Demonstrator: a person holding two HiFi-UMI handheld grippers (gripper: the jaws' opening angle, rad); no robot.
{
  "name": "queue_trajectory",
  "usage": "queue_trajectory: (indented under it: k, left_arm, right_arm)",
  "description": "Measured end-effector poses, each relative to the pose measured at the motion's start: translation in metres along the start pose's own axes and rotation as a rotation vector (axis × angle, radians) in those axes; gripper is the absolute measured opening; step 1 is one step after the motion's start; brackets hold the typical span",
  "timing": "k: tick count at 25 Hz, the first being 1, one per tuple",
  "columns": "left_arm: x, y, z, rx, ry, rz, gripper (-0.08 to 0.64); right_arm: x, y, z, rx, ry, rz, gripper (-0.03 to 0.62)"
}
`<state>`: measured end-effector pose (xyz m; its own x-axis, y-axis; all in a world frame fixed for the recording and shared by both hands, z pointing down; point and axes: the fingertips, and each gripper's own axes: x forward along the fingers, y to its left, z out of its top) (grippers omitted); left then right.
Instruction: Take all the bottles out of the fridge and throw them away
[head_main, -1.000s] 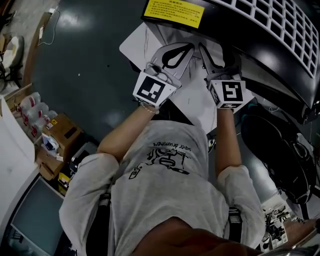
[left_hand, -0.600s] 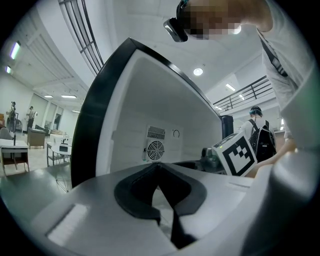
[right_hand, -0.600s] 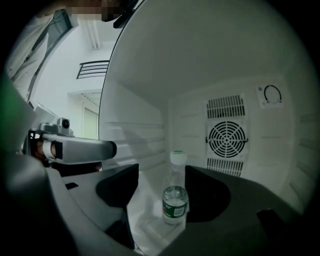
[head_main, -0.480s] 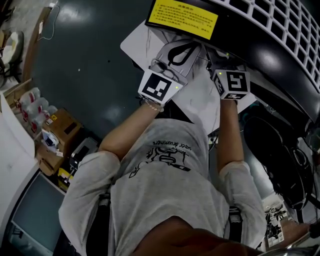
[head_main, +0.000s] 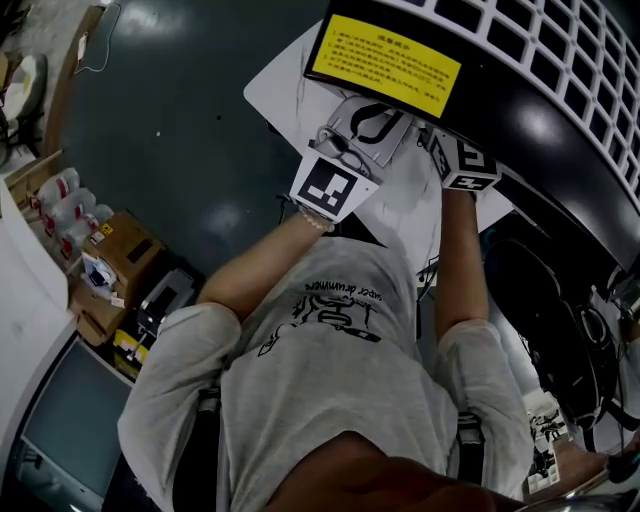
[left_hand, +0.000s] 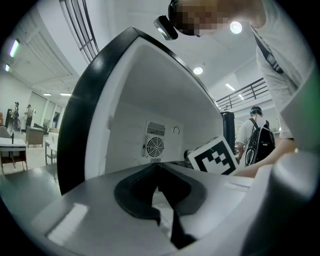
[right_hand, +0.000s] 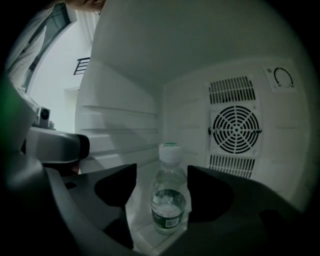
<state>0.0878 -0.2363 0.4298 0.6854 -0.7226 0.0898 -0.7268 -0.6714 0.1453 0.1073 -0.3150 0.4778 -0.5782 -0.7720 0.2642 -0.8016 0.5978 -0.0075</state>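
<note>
One bottle (right_hand: 169, 200) was all we could see, standing upright inside the fridge (right_hand: 125, 75) with its white cap (right_hand: 171, 151) on and water in roughly the lower half. It stood out in front of the round fan grille (right_hand: 235, 129) on the back wall. Our right gripper (right_hand: 161, 181) was poked inside with its jaws spread wide, one on each side of the bottle. They'd just been opening, and the pads weren't touching it. Our left gripper (head_main: 380, 120) sat just beside the right one at the fridge's mouth, jaws closed together with nothing in them. In the head view both reached in under the black top with the yellow label (head_main: 385, 62).
</note>
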Motion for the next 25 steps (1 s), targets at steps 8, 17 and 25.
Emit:
queue_trajectory:
  k: [8, 17, 25]
  left_arm:
    - [0.001, -0.002, 0.000, -0.015, -0.005, -0.025, 0.003]
    - [-0.002, -0.003, 0.002, -0.024, -0.001, -0.045, 0.003]
    - [-0.008, -0.002, 0.004, 0.008, -0.007, -0.045, 0.003]
  right_arm:
    - [0.014, -0.011, 0.000, 0.002, 0.010, -0.030, 0.279]
    - [0.008, -0.016, 0.003, 0.025, 0.009, -0.054, 0.249]
    - [-0.017, -0.007, 0.001, 0.009, 0.007, -0.053, 0.242]
